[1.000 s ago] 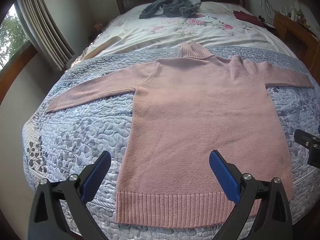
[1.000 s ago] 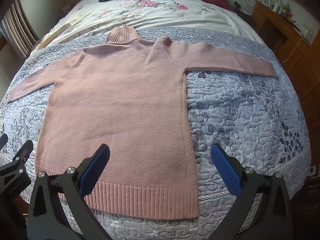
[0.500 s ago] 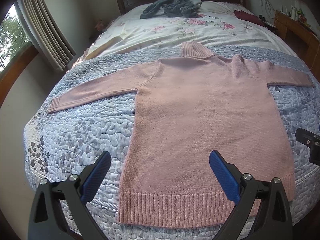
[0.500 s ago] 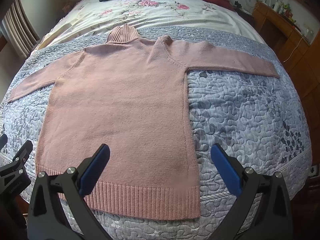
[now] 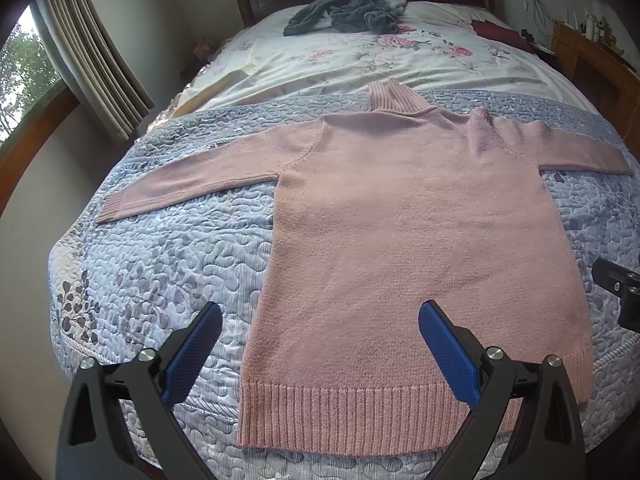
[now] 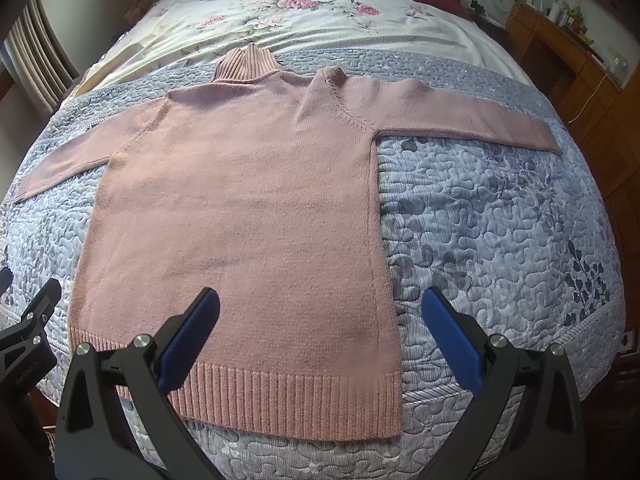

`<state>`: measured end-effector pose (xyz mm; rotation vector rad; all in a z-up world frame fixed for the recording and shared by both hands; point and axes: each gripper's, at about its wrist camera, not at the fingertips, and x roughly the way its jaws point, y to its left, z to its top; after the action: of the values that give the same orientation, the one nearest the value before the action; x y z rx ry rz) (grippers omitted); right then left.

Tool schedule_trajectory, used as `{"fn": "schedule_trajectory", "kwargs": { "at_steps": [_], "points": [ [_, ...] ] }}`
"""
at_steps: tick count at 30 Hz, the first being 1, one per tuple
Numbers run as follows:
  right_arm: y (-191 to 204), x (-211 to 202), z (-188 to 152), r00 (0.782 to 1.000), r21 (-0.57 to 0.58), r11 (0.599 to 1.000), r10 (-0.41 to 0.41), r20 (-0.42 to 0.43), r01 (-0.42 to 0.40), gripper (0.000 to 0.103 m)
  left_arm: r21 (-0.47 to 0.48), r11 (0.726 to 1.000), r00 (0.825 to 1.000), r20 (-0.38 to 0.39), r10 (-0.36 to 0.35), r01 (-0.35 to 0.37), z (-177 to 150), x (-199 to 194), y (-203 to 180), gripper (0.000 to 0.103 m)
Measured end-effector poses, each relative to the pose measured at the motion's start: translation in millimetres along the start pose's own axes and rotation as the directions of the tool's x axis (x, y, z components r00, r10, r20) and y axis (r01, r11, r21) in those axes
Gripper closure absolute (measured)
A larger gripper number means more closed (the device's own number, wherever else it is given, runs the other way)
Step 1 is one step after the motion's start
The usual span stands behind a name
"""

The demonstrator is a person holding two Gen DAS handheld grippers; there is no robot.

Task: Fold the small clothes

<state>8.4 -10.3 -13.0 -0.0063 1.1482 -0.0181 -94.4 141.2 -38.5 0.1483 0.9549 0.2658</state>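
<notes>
A pink knit turtleneck sweater lies flat on the blue quilted bedspread, both sleeves stretched out sideways and the ribbed hem toward me. My left gripper hovers open above the hem's left half, nothing between its blue pads. In the right wrist view my right gripper is open too, above the hem's right corner. Each gripper's black frame shows at the edge of the other view.
Farther up the bed lie a floral sheet, a grey crumpled garment and a dark red cloth. A wooden cabinet stands at the right, curtains and a window at the left.
Both views have shifted slightly, with the sweater sitting a little more to the right in the left wrist view. Both grippers stay open and the sweater lies as before.
</notes>
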Motion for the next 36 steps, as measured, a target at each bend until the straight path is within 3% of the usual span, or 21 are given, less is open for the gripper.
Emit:
{"fn": "schedule_trajectory", "kwargs": {
  "at_steps": [36],
  "points": [
    [-2.9, 5.2, 1.9, 1.0, 0.002, 1.0, 0.008, -0.003, -0.008, 0.003, -0.002, 1.0, 1.0, -0.01, -0.012, 0.012, -2.5, 8.4, 1.0, 0.004]
  ]
}}
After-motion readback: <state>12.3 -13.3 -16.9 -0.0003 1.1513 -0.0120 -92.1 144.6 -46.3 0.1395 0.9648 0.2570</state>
